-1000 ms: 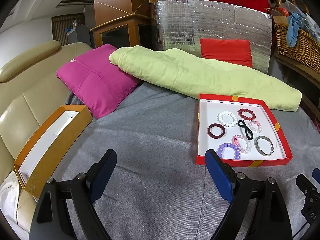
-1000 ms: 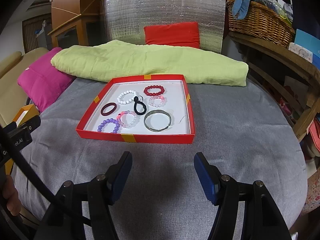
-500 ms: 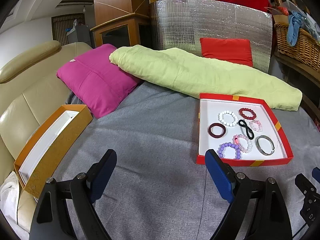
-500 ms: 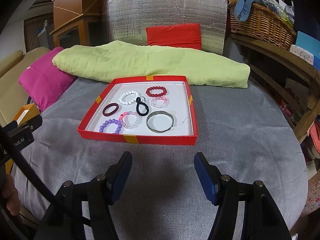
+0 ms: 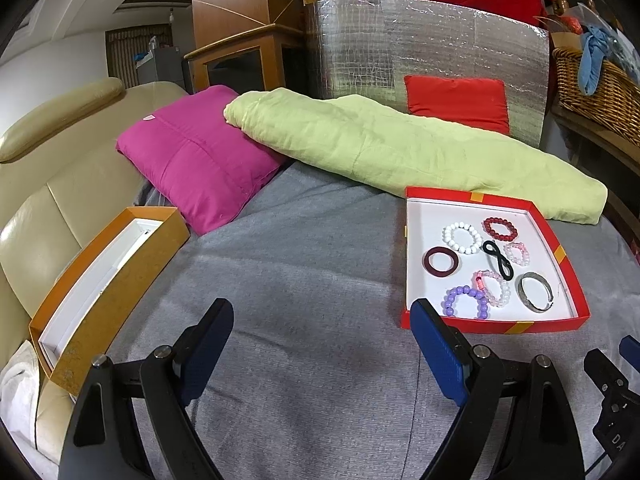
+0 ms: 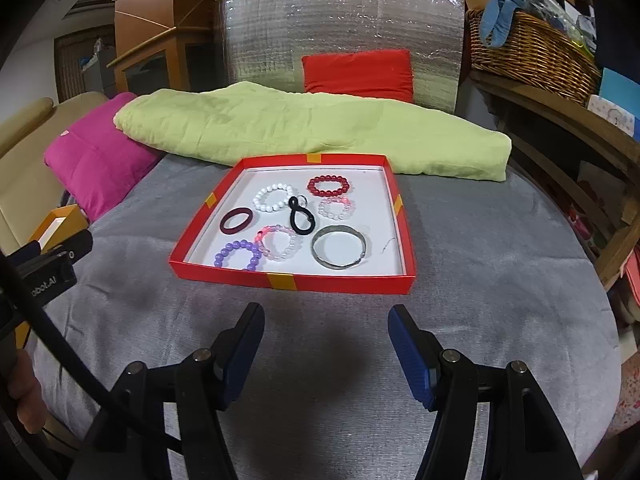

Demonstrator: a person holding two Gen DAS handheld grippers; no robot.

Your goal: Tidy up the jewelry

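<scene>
The bracelets lie loose in the red tray [image 6: 294,282], centre of the right wrist frame: the beaded purple bracelet [image 6: 238,255] looks light and stretchy, likely best pinched across its band; the metal bangle [image 6: 339,247] looks stiff and slippery. The right gripper [image 6: 326,334] and left gripper [image 5: 322,330] are both spread wide and empty.
</scene>
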